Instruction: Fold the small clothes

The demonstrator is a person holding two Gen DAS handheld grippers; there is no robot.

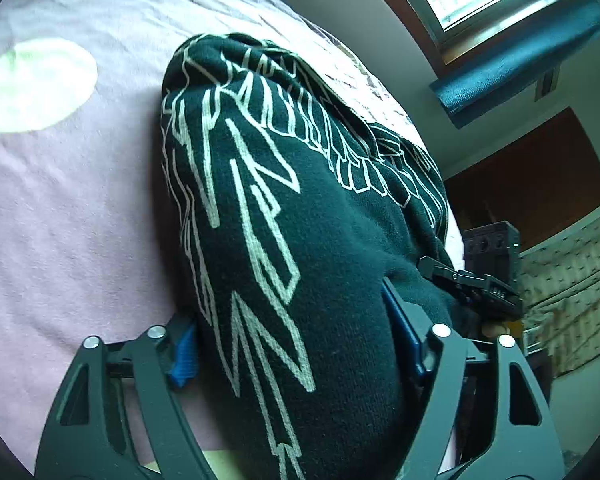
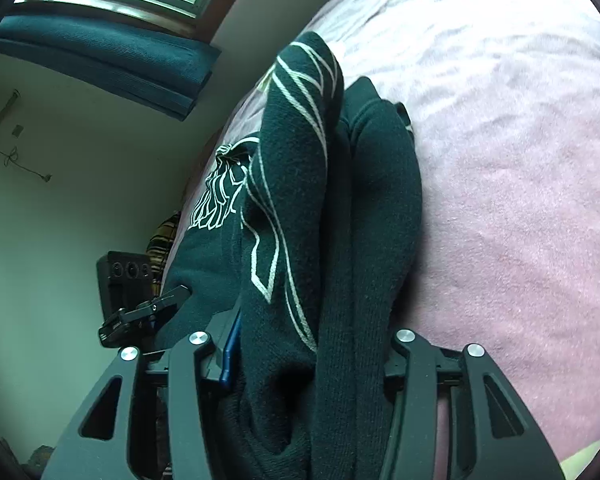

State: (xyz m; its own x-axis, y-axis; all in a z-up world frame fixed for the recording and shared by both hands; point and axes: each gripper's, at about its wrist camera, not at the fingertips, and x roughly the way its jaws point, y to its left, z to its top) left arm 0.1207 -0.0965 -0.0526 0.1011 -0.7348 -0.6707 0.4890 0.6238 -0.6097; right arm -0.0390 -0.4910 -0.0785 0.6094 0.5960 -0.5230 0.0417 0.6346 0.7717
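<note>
Two grippers hold one dark knit garment (image 1: 300,208) over the pink bedsheet (image 1: 60,220): the left gripper (image 1: 292,344) stands fairly wide with a thick bunch of printed cloth between its blue pads, and the right gripper (image 2: 312,352) is clamped narrower on several stacked folds. Risk, as I judge it: the soft, bulky layers could slide unevenly and the fold skew, since the left pads barely pinch. White line print crosses the fuzzy fabric; the sheet looks soft, lightly wrinkled.
</note>
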